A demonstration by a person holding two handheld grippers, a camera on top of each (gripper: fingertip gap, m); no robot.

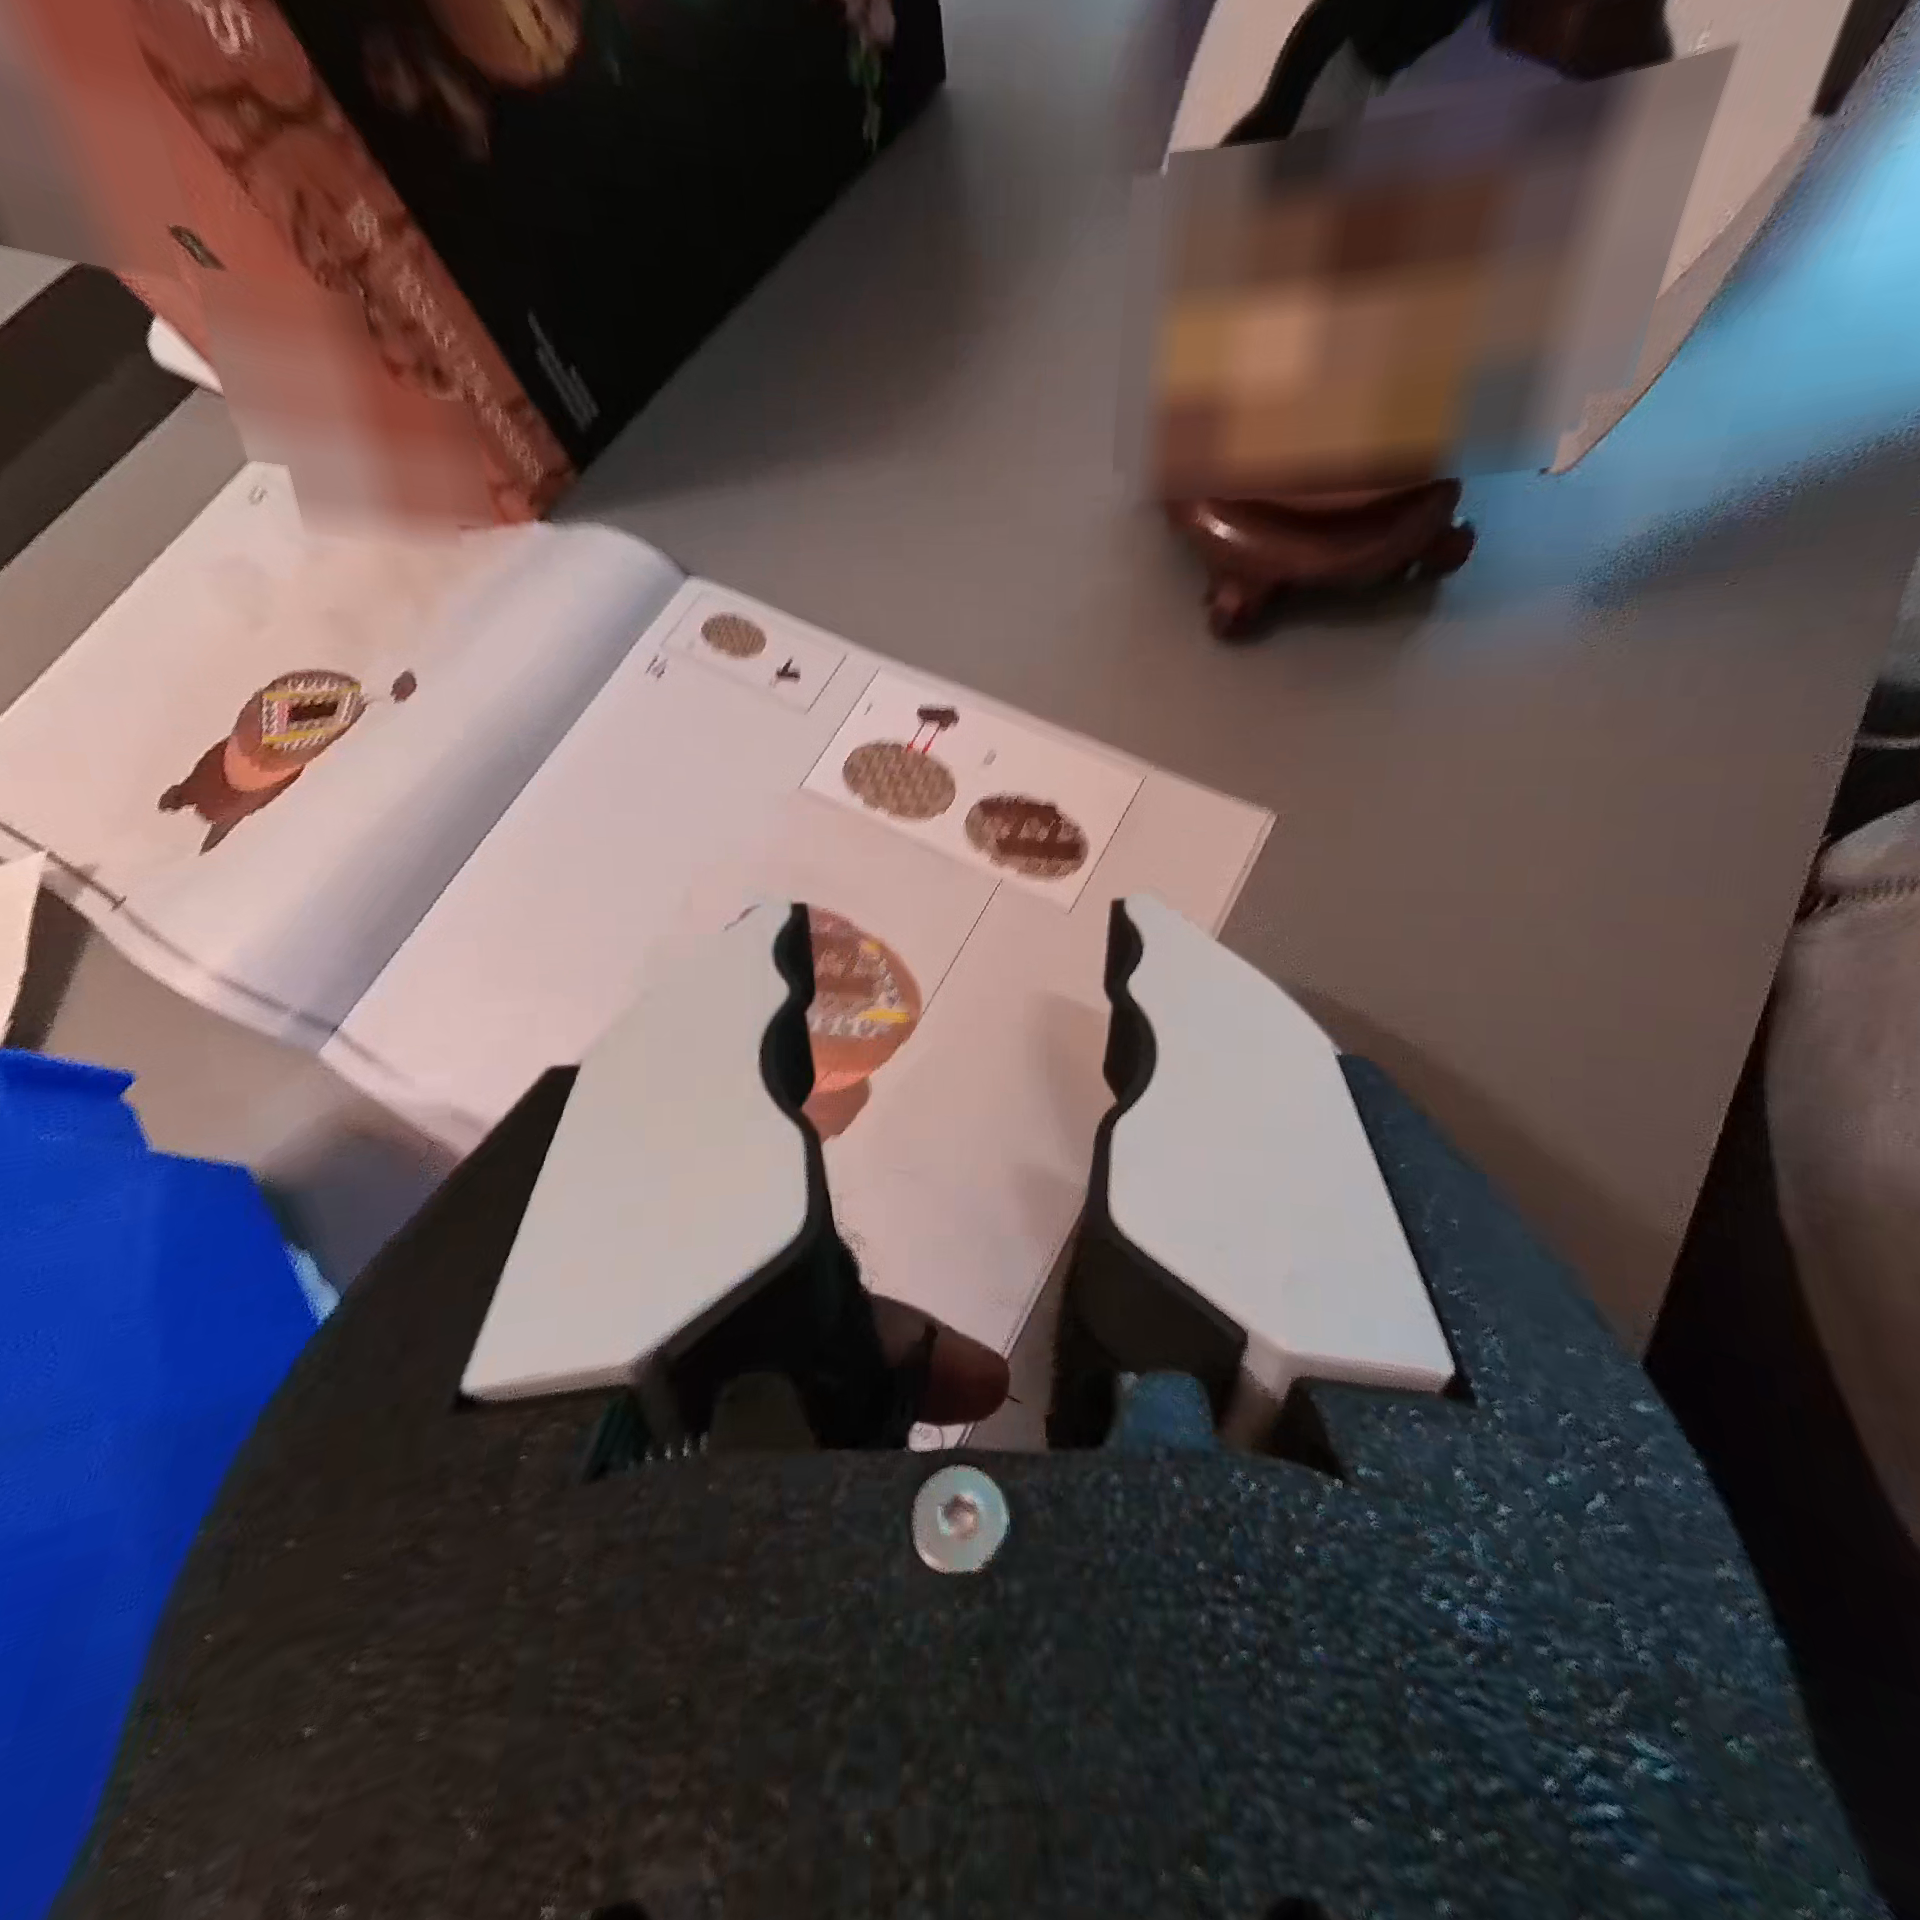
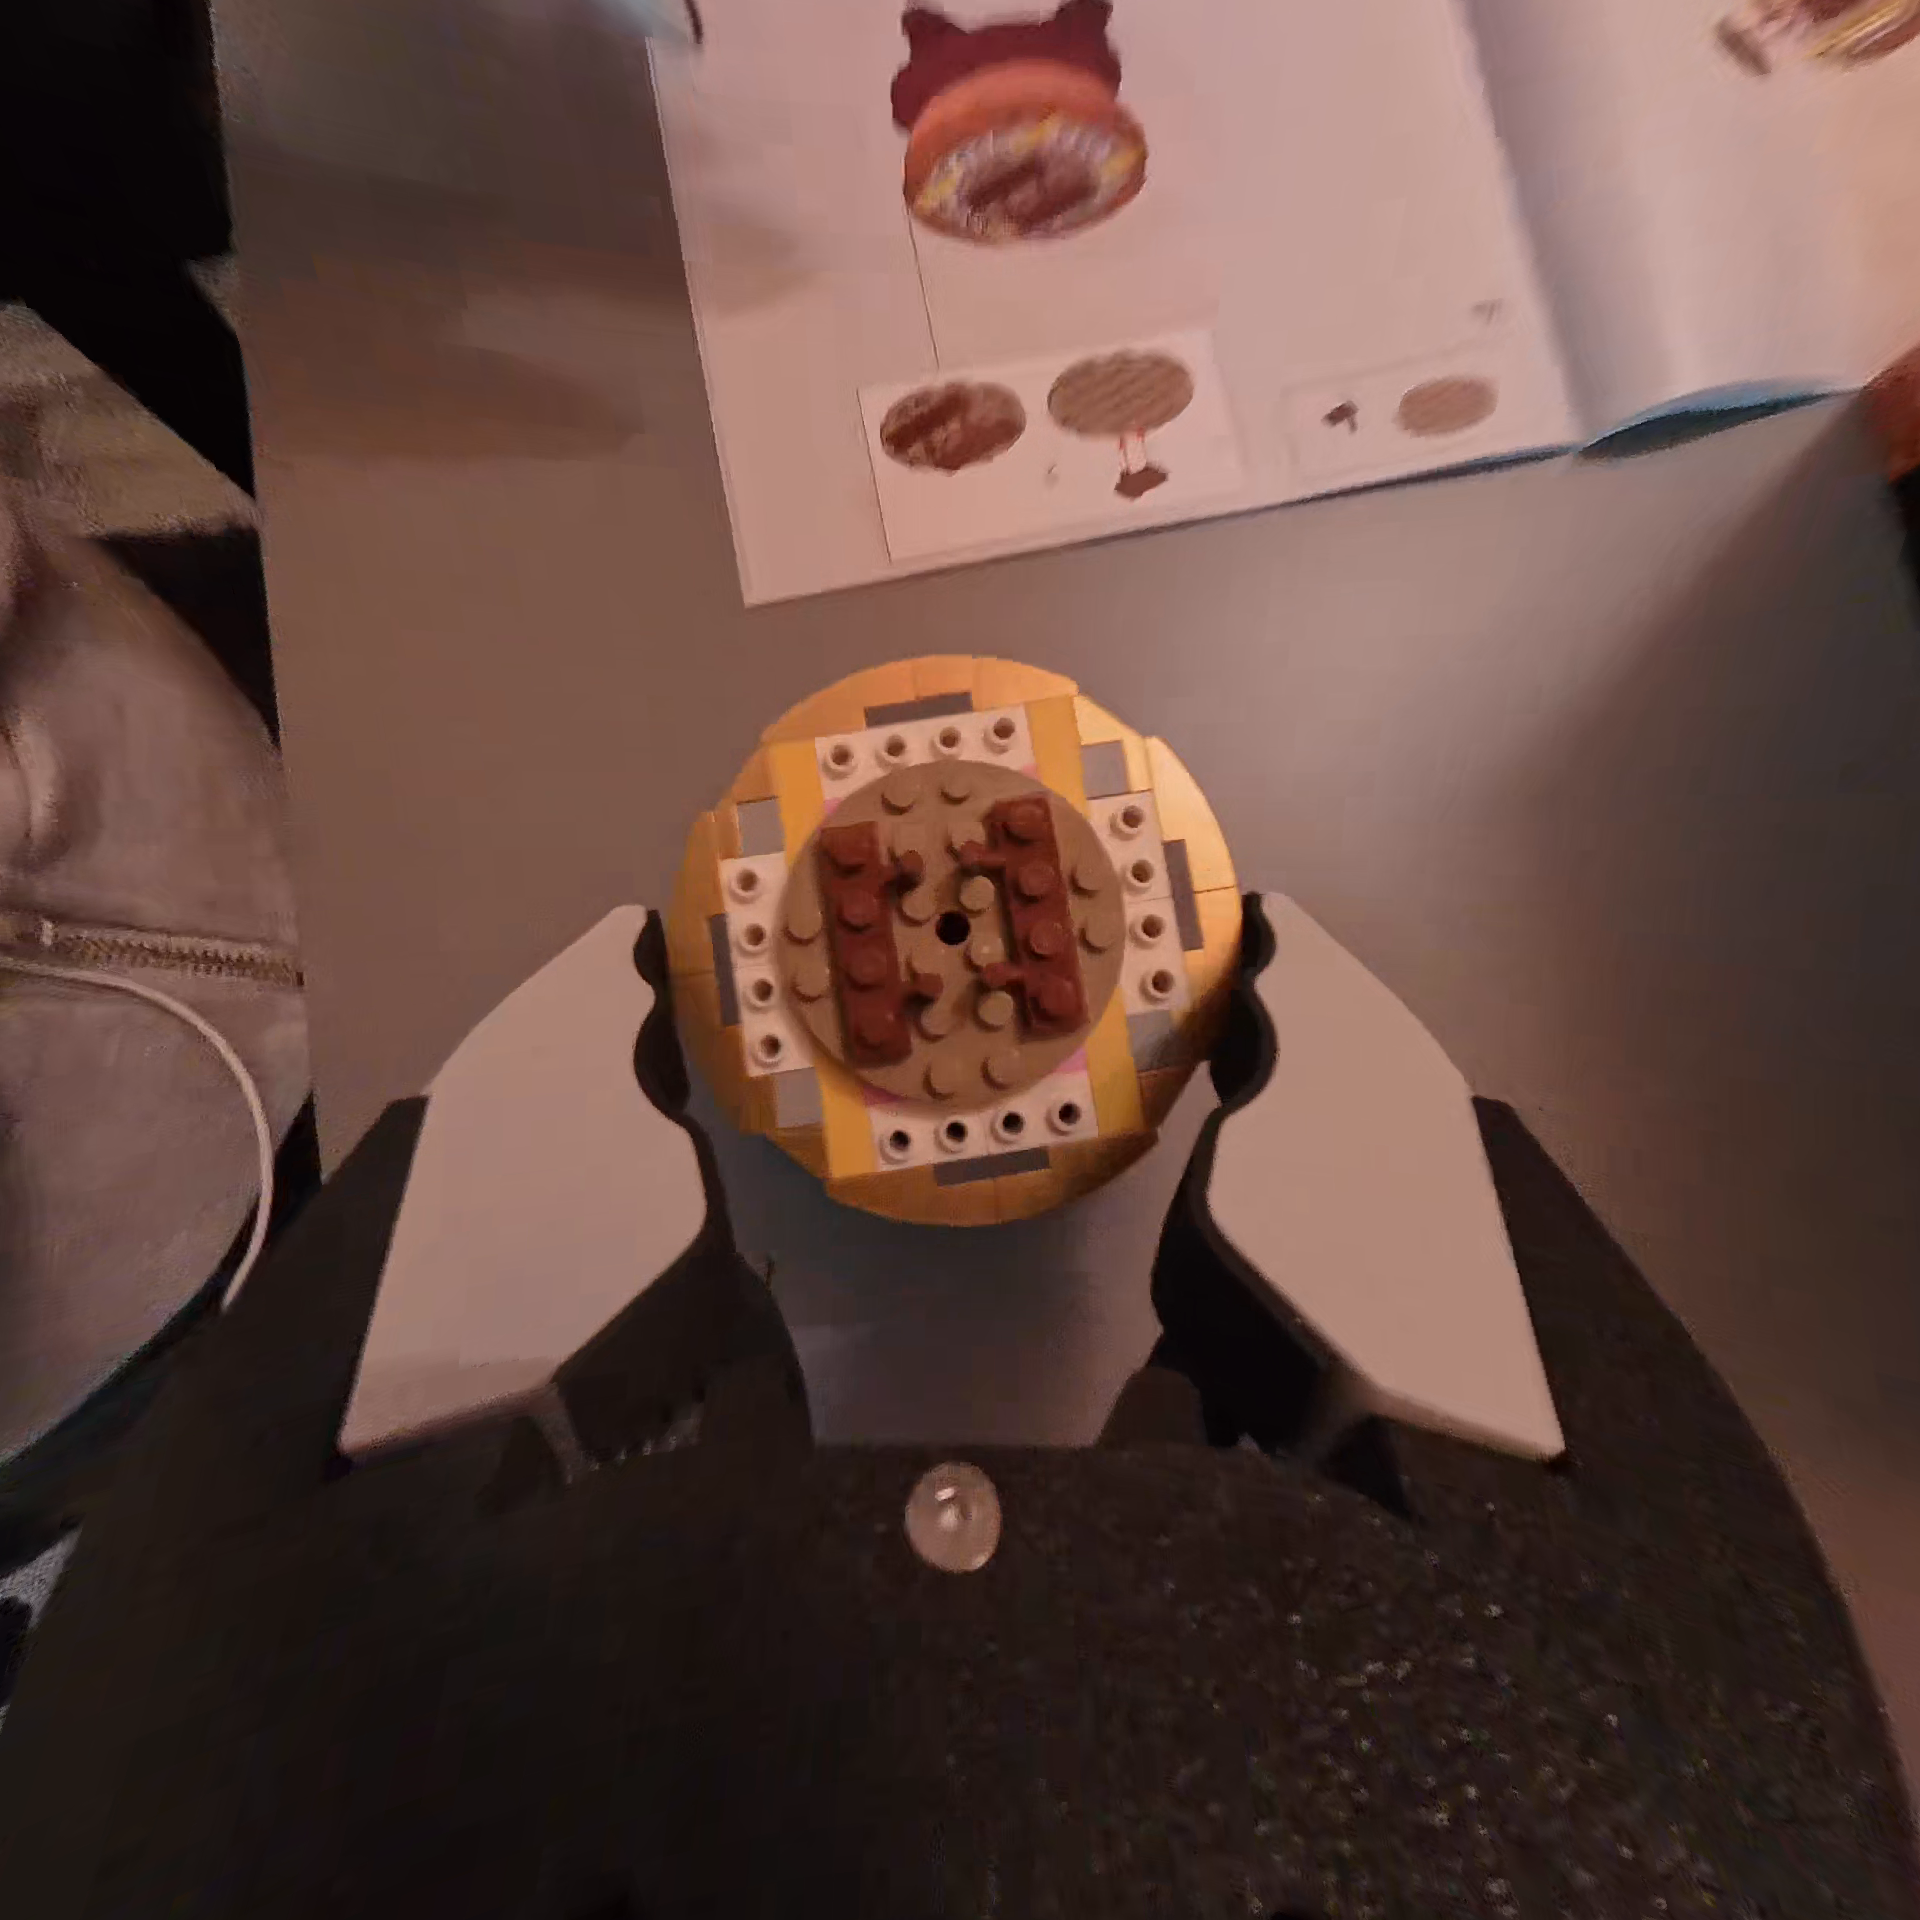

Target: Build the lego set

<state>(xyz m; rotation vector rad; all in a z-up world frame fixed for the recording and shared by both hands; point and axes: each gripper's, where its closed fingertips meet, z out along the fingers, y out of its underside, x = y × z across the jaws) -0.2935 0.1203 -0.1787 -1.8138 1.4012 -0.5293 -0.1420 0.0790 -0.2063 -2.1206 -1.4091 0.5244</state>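
Right gripper clasping round lego build

From the left wrist view we look forward and down along the left gripper, which hangs over the near right page of the open instruction booklet on the grey table; the set's box stands far left and a brown round stand far right. From the right wrist view we look almost straight down, close in, along the right gripper onto the round lego build between its fingers. Both views share the booklet page with its round diagrams, seen from opposite sides, and the table around it.
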